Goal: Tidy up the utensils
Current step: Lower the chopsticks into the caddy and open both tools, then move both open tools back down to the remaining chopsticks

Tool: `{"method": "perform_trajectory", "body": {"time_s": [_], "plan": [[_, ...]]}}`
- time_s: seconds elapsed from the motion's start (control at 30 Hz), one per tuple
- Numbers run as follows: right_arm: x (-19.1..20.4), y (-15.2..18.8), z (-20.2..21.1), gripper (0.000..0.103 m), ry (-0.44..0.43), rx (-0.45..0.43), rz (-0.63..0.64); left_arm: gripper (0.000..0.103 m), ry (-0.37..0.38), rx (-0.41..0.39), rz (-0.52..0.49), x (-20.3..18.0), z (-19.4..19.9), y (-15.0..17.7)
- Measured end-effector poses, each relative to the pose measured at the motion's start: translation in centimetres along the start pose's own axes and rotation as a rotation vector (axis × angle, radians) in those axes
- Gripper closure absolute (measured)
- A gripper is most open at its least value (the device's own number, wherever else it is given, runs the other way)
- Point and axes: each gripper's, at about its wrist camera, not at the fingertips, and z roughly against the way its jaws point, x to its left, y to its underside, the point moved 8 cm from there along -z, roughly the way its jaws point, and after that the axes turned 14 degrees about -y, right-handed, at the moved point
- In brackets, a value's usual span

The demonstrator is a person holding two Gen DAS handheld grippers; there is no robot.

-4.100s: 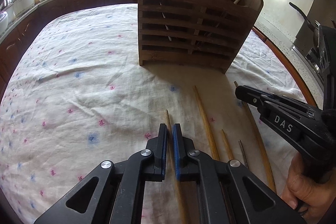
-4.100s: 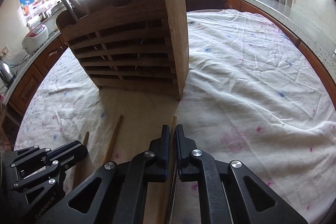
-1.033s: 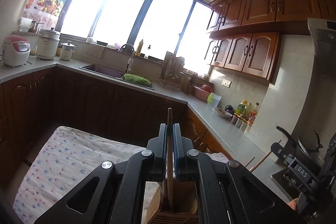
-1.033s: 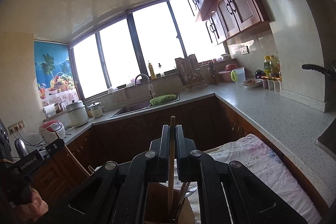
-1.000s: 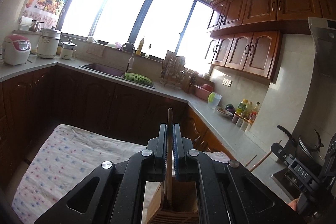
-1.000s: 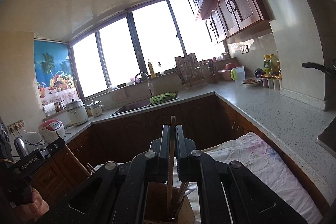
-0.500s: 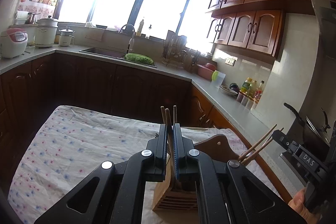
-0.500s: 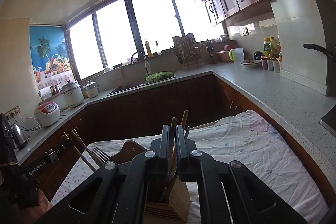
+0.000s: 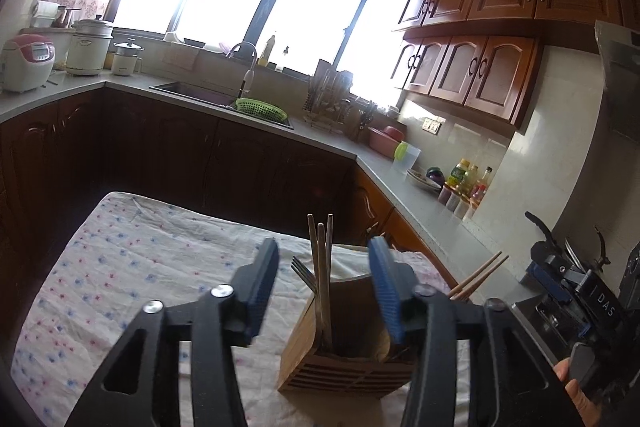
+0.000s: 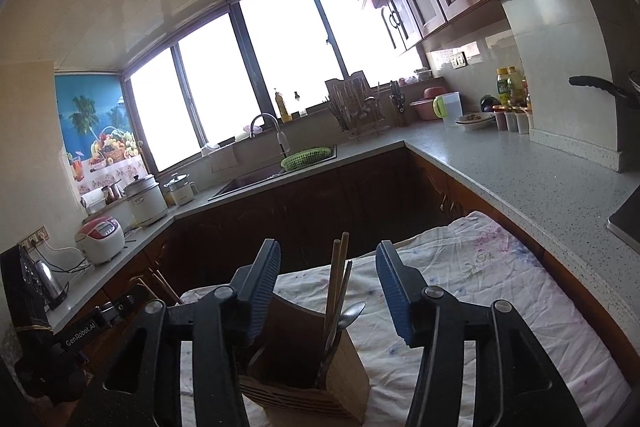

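Note:
A slatted wooden utensil holder (image 9: 348, 359) stands on the cloth-covered table (image 9: 132, 267). In the left wrist view, chopsticks (image 9: 320, 259) and a fork (image 9: 301, 271) stand upright in its left compartment. My left gripper (image 9: 326, 275) hovers above them with its jaws opening; the pads are clear of the chopsticks. More chopsticks (image 9: 480, 273) lean out on the holder's right. In the right wrist view, the holder (image 10: 304, 367) has chopsticks (image 10: 336, 279) and a spoon (image 10: 352, 311) in it. My right gripper (image 10: 328, 279) is above them, its jaws opening and touching nothing.
Each gripper shows in the other's view: the right one (image 9: 568, 291) and the left one (image 10: 80, 331). Dark cabinets and a grey counter (image 10: 520, 179) wrap around the table. On the counter are a sink, a green basket (image 9: 260, 107), rice cookers and bottles.
Both grippers were shut on a chopstick held upright over the holder. Their jaws have now spread wide, and the chopsticks stand loose in the holder.

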Motion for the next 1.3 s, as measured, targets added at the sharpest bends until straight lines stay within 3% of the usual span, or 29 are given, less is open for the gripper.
{"method": "perform_trajectory", "body": {"time_s": [0.07, 0.13, 0.37, 0.7, 1.0, 1.3], "plan": [[0.5, -0.6, 1.0, 0.010, -0.023, -0.023, 0.001, 0.031, -0.015, -0.015, -0.004, 0.4, 1.1, 0.4], [1.2, -1.1, 2.2, 0.000, -0.046, -0.055, 0.011, 0.025, -0.024, -0.021, -0.015, 0.8, 2.4, 0.9], [2.7, -0.1, 5.7, 0.000, -0.072, -0.061, 0.020, 0.017, -0.052, -0.007, -0.044, 1.8, 7.3, 4.3], [2.3, 6.1, 9.8, 0.000, -0.071, 0.041, -0.053, 0.017, -0.075, 0.074, -0.088, 2.6, 13.1, 9.2], [1.3, 12.4, 12.3, 0.000, -0.057, 0.158, -0.108, 0.017, -0.091, 0.186, -0.050, 4.1, 15.5, 13.4], [0.3, 15.9, 14.1, 0.000, -0.051, 0.199, -0.161, 0.017, -0.099, 0.262, -0.073, 3.7, 15.8, 15.5]]}}
